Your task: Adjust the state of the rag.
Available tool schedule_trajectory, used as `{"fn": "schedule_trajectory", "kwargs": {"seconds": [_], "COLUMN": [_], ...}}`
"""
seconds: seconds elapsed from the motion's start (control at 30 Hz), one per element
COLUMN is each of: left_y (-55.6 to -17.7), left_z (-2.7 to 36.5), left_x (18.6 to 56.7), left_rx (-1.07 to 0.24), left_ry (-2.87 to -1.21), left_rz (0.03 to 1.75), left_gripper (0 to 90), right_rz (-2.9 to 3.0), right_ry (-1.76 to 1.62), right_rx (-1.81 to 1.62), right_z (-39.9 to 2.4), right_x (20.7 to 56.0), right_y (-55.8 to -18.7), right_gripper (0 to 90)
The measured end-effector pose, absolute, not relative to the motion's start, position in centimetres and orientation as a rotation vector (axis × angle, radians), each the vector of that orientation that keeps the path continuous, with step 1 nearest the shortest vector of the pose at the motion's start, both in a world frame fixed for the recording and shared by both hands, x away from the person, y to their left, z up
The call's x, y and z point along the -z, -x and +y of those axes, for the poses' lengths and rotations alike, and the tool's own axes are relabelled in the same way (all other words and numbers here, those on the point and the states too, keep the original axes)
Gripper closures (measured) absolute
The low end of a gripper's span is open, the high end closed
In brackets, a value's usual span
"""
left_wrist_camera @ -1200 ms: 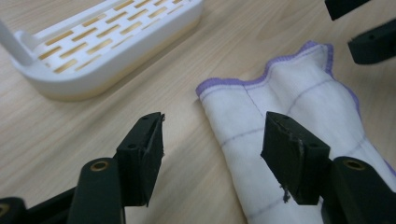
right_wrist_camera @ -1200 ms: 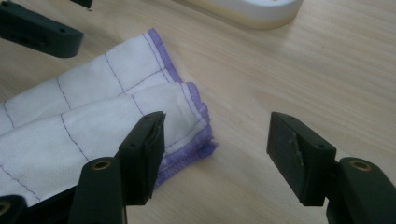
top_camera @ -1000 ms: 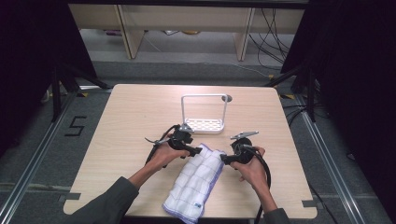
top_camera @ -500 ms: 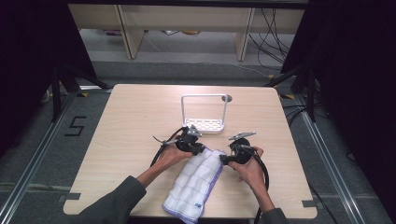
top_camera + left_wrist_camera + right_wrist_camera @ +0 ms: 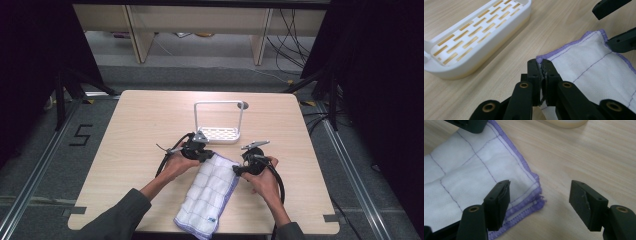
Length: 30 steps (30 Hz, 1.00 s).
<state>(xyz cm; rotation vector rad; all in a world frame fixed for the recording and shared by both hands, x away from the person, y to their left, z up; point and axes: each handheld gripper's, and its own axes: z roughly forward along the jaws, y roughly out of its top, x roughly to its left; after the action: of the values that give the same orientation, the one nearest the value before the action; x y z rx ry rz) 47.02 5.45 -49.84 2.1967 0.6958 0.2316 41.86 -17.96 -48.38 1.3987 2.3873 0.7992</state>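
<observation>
Fingers (image 5: 534, 71) of the left gripper (image 5: 541, 66) have just been closing and now pinch the folded cloth's (image 5: 207, 192) far corner between them, while the right gripper (image 5: 540, 200) stands open astride its corner, so a two-handed lift looks half-prepared.

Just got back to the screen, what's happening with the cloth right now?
A person works a folded white cloth with two hand-held grippers. The left gripper has just closed and now pinches one far corner of the cloth. The right gripper stands open over the other far corner, one jaw above the cloth, not gripping yet. A white rack sits just beyond on the table.
</observation>
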Motion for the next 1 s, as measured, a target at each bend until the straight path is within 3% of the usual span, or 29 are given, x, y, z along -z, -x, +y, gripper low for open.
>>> {"fn": "schedule_trajectory", "kwargs": {"seconds": [0.2, 0.3, 0.4, 0.53, 0.7, 0.8, 1.0], "left_y": [-47.1, -47.4, -47.4, -47.7, -47.8, -47.8, -47.6], "left_z": [5.5, 5.5, 5.6, 6.1, 6.3, 6.4, 6.3], "left_x": [50.0, 50.3, 50.3, 50.0, 50.0, 50.0, 49.8], "left_rx": [-0.224, -0.168, -0.183, -0.183, -0.177, -0.176, -0.173], "left_ry": [-2.197, -2.174, -2.163, -2.152, -2.163, -2.169, -2.169], "left_rz": [0.698, 0.748, 0.780, 0.807, 0.825, 0.821, 0.825], "left_gripper": [83.1, 61.3, 49.2, 44.3, 40.6, 40.2, 40.0], "right_rz": [2.395, 2.382, 2.376, 2.416, 2.444, 2.446, 2.451], "right_ry": [-1.395, -1.397, -1.402, -1.388, -1.349, -1.311, -1.265], "right_rx": [-0.769, -0.795, -0.815, -0.812, -0.849, -0.866, -0.879], "right_z": [-17.8, -17.9, -17.9, -17.5, -17.6, -17.7, -18.2], "right_x": [48.7, 48.3, 48.1, 48.6, 48.6, 47.8, 46.2], "right_y": [-41.9, -41.8, -41.8, -42.1, -42.3, -41.8, -40.5], "right_gripper": [34.4, 35.5, 38.5, 53.3, 81.6, 86.1, 86.7]}}
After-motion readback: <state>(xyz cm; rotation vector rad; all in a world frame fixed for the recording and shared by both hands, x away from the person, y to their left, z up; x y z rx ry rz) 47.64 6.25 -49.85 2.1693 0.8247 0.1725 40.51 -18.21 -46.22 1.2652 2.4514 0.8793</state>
